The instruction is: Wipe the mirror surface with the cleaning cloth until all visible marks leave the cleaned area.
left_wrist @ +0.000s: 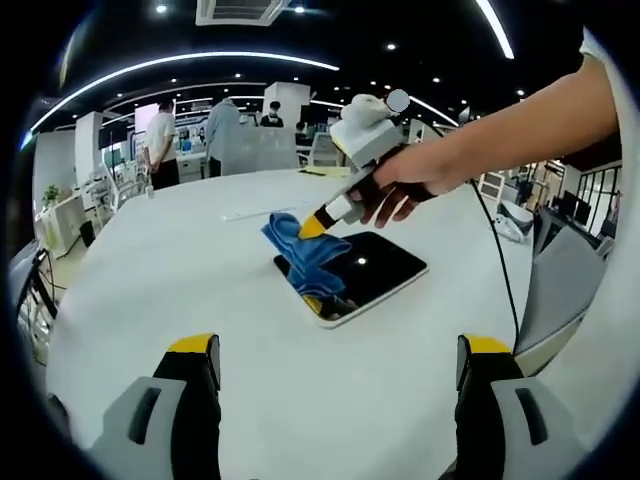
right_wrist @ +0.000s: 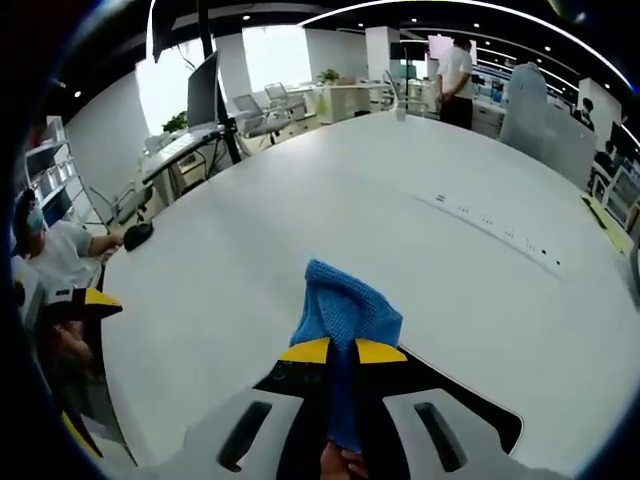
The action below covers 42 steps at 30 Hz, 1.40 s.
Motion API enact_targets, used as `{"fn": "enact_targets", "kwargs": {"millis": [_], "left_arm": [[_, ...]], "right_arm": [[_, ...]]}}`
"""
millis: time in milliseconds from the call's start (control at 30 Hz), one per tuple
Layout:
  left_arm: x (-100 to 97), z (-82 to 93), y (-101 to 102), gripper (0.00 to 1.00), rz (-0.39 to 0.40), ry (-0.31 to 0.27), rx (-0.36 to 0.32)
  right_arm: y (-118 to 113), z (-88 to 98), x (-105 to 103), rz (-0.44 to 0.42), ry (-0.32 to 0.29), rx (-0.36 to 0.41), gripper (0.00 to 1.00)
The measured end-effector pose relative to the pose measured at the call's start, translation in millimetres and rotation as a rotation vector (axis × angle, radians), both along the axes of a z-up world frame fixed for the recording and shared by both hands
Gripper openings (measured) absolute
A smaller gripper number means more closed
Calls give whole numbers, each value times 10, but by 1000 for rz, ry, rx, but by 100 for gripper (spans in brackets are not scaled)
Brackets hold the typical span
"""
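Working at a broad white table (left_wrist: 150,270); the mirror (left_wrist: 365,270) lies flat near mid-table, long axis running diagonally away to my right. Cleaning cloth (left_wrist: 300,250) draped over its near-left end, trailing onto the glass. My right gripper (left_wrist: 318,224) is pinched on the cloth's upper corner, directly above that end. My left gripper (left_wrist: 335,365) hangs well short, jaws spread, empty. Wipe likely runs along the long axis.
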<state>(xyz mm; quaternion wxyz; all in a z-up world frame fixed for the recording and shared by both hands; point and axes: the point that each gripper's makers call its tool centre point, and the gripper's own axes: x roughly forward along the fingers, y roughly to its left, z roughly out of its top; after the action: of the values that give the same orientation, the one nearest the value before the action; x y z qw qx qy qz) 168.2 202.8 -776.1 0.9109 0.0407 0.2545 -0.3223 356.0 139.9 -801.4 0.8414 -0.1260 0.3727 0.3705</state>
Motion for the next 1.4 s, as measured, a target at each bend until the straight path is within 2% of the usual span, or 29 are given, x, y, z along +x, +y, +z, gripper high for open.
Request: {"fn": "enact_targets", "kwargs": {"millis": [67, 100, 233, 400, 500, 833, 1033, 1233, 1400], "left_arm": [[19, -25, 1, 99, -35, -15, 61], [29, -18, -8, 99, -37, -19, 61], [85, 18, -9, 99, 8, -5, -5], [68, -27, -47, 99, -21, -11, 36], [65, -43, -51, 99, -18, -2, 23], [50, -57, -24, 99, 5, 10, 6], [51, -27, -18, 99, 23, 5, -7], [30, -44, -42, 99, 20, 13, -13], [29, -41, -78, 99, 18, 15, -21]], "right_arm": [[-8, 11, 3, 1, -2, 0, 3], [-8, 12, 2, -2, -1, 4, 3], [-4, -35, -12, -1, 7, 0, 3], [13, -85, -1, -17, 4, -4, 3], [45, -129, -1, -23, 29, -1, 3], [87, -220, 31, -28, 30, -34, 4], [67, -254, 39, -11, 4, -69, 6], [53, -250, 68, -30, 2, -60, 12], [40, -226, 90, -38, -10, -53, 11]]}}
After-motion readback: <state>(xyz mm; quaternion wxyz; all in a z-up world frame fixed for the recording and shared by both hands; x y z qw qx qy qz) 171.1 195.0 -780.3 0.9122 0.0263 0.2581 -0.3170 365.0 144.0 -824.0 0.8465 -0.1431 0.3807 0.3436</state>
